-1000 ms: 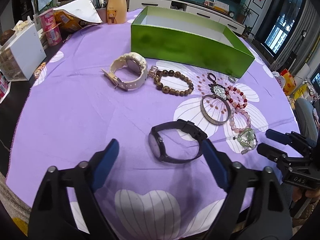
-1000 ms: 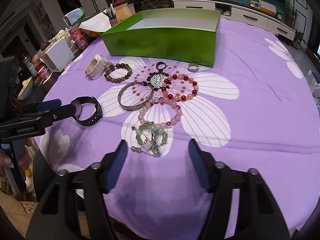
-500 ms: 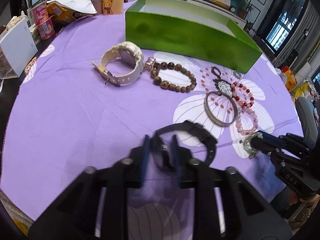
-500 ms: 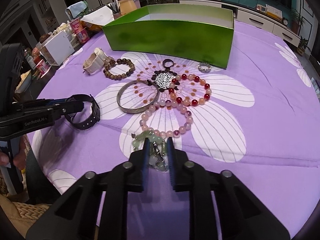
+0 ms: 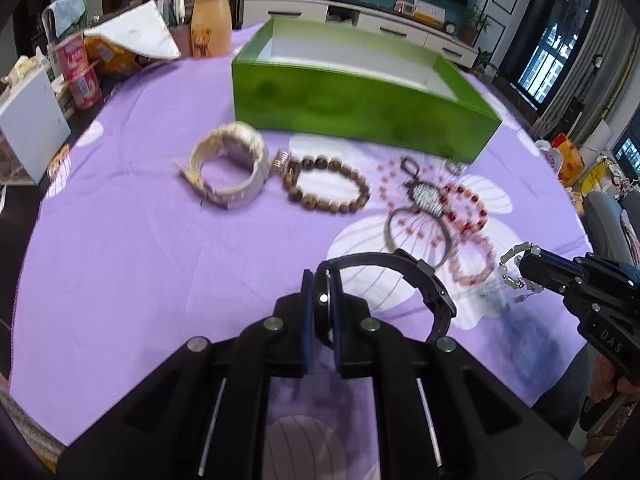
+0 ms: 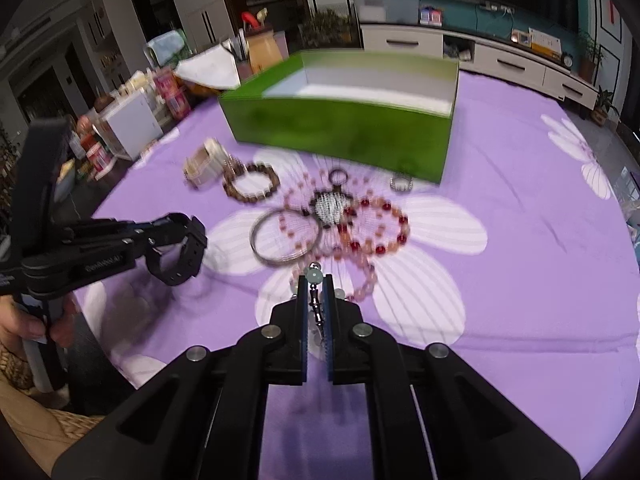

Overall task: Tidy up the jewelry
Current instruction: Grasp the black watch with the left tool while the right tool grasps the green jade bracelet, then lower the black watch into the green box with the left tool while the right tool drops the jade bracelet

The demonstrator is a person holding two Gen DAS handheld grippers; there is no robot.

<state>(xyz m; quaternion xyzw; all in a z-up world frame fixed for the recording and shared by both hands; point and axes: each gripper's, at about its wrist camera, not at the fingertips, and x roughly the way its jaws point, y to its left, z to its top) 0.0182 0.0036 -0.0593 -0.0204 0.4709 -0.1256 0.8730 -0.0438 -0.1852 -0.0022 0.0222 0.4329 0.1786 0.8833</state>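
White letters reading "DAS" sit on the black body of the right gripper (image 5: 522, 259) where it shows at the edge of the left wrist view; the lettering on the left gripper (image 6: 188, 229) in the right wrist view is too blurred to read. The left gripper is clenched on the round case of a matte black watch (image 5: 394, 280), its rubbery strap arching out to the right above the purple cloth (image 5: 140, 240), which is printed with large white flowers. The right gripper is clamped on a pale green bead bracelet (image 6: 314, 278) with a thin metal chain dangling between its blue pads. On the cloth beyond lie a cream watch (image 5: 230, 168), a brown wooden bead bracelet (image 5: 326, 190), a plain metal bangle (image 6: 286, 238), a sparkling oval pendant (image 6: 329, 206), a red and pink bead bracelet (image 6: 376, 226) and a small ring (image 6: 401, 182). Behind them stands a glossy green rectangular box (image 5: 360, 104), open, with a white inside
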